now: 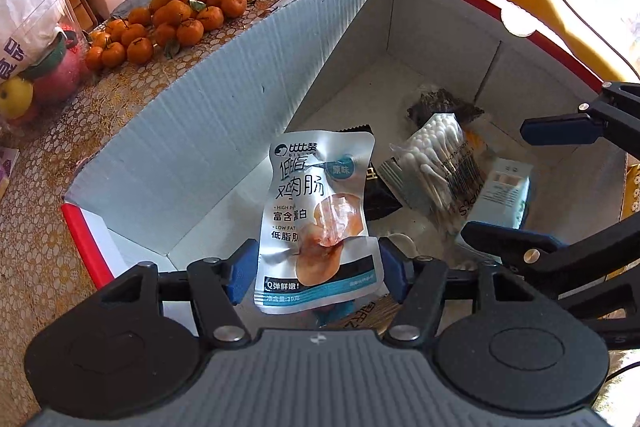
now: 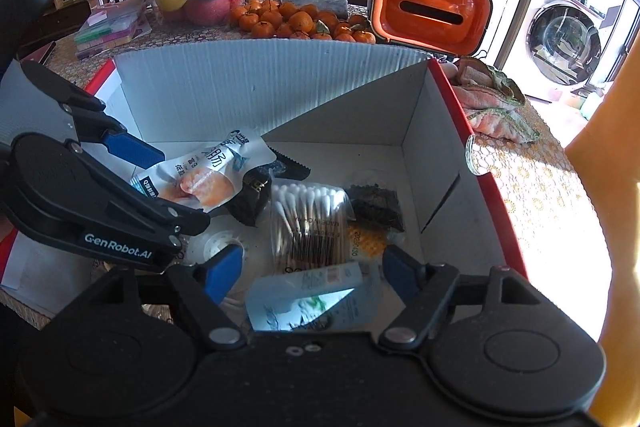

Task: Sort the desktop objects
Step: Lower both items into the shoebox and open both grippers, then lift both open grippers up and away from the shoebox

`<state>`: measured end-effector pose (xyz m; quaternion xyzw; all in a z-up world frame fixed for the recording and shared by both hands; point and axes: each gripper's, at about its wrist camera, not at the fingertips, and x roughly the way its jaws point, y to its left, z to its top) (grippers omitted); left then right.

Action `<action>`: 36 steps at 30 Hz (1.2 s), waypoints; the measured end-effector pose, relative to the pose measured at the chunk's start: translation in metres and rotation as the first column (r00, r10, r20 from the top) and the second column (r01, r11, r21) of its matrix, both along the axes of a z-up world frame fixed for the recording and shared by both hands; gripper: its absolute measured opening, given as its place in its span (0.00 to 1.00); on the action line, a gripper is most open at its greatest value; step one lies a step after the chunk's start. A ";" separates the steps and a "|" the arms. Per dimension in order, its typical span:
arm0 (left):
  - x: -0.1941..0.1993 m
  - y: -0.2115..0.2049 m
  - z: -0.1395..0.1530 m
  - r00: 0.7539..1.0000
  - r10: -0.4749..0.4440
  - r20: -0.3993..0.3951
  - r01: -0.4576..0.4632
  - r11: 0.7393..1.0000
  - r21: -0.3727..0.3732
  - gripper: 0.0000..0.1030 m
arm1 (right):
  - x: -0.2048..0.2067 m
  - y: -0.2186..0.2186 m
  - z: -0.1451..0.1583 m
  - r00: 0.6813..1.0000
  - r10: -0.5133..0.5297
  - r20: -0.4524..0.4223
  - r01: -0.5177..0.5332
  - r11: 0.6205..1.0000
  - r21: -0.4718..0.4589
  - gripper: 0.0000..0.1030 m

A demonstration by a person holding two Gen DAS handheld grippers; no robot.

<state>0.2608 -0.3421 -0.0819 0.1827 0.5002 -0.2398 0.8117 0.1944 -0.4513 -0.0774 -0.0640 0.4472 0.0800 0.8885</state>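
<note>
Over the box [image 1: 224, 131], the left gripper [image 1: 318, 269] pinches a pouch [image 1: 316, 215]; the right gripper [image 2: 312, 273] gapes empty above swabs [image 2: 308, 219].

Left gripper [image 1: 318, 273] clamped (jaws narrowed), right gripper [image 2: 314, 273] spread wide.

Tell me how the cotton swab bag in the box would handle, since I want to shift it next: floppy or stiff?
The cotton swab bag is thin clear film around loose sticks, so it will probably bend and crinkle, not stay rigid. It looks light. It leans on other packets in the cardboard box, so a push may slide or tip it. The glossy film could slip between the pads.
</note>
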 end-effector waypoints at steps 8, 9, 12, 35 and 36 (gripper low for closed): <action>-0.003 -0.002 0.005 1.000 0.000 -0.004 0.000 1.000 0.004 0.66 | -0.005 0.000 0.009 1.000 0.009 0.016 -0.009 1.000 0.002 0.81; -0.003 -0.001 0.008 1.000 0.002 0.000 -0.002 1.000 -0.002 0.67 | -0.006 0.000 0.011 1.000 0.011 0.020 -0.011 1.000 0.006 0.81; -0.006 0.001 0.014 1.000 0.003 0.005 -0.003 1.000 -0.019 0.70 | -0.010 0.000 0.019 0.999 0.016 0.038 -0.016 1.000 0.001 0.82; -0.039 0.029 0.051 0.997 0.040 0.061 -0.036 0.997 -0.071 0.73 | -0.057 0.009 0.063 0.992 0.017 0.124 -0.019 1.000 0.012 0.84; -0.041 0.030 0.053 0.997 0.040 0.063 -0.035 0.997 -0.073 0.73 | -0.059 0.009 0.064 0.992 0.016 0.126 -0.018 1.000 0.014 0.84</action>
